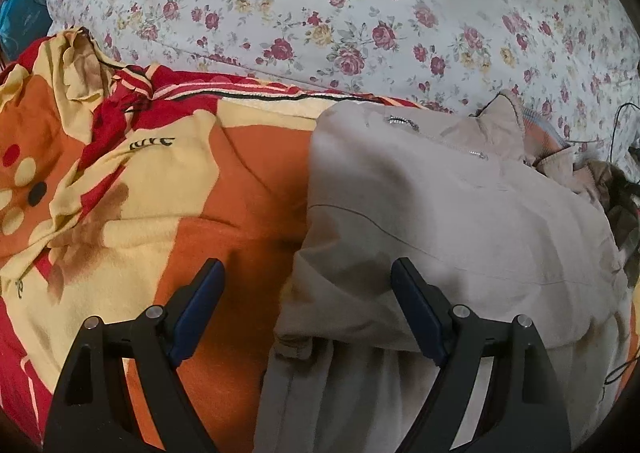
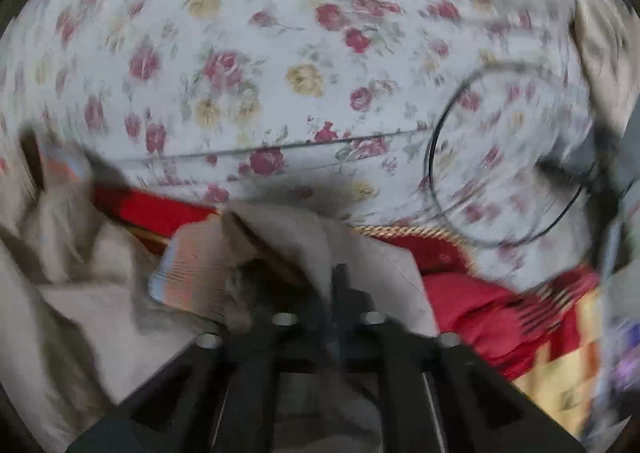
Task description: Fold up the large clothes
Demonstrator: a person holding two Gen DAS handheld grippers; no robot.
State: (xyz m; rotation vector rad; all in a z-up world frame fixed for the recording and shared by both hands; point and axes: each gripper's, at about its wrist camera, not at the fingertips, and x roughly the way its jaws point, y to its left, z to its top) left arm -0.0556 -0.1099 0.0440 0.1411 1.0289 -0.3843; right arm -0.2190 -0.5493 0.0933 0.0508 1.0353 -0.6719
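A large beige jacket (image 1: 440, 213) with a zip lies partly folded on an orange, yellow and red blanket (image 1: 140, 181). My left gripper (image 1: 308, 293) is open above the jacket's left edge, one finger over the blanket, one over the jacket, holding nothing. In the blurred right wrist view my right gripper (image 2: 334, 285) is shut on a fold of the beige jacket (image 2: 288, 237) near a striped ribbed cuff (image 2: 192, 273). More of the jacket lies at the left.
A white sheet with red and yellow roses (image 1: 360, 13) covers the bed beyond the blanket. A thin black cable (image 2: 452, 125) loops over the sheet at the right. Red blanket edging with gold cord (image 2: 460, 285) lies right of my right gripper.
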